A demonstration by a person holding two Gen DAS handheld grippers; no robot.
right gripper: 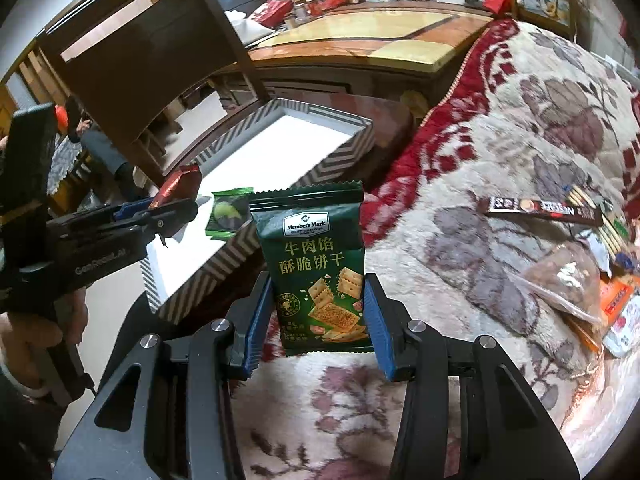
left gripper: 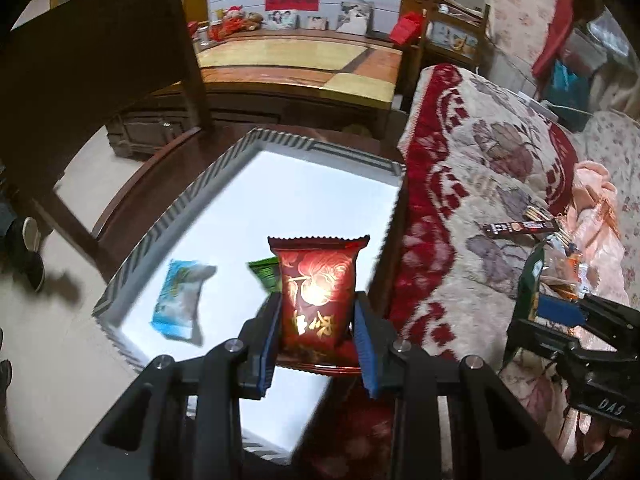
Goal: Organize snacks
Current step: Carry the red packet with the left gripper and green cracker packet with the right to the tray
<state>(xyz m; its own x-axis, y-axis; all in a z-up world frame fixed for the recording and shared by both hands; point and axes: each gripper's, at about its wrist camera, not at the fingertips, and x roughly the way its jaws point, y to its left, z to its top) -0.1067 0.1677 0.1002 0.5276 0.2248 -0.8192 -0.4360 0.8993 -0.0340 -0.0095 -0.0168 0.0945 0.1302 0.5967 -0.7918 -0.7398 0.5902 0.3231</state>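
Red foil packet (left gripper: 318,300) with gold flowers, upright, pinched in your left claw (left gripper: 316,332) over the white striped-rim tray (left gripper: 224,160). Your right claw (right gripper: 316,316) clamps a green "Member's Mark" cracker packet (right gripper: 316,268) upright above the floral blanket (right gripper: 500,160), just beside the tray.

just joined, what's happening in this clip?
Snack sorting into a striped-edged tray. The left gripper holds a red snack packet over the tray, where a blue packet and a small green packet already lie. The right gripper holds a green Member's Mark cracker packet above the blanket, short of the tray. More snacks wait on the blanket.
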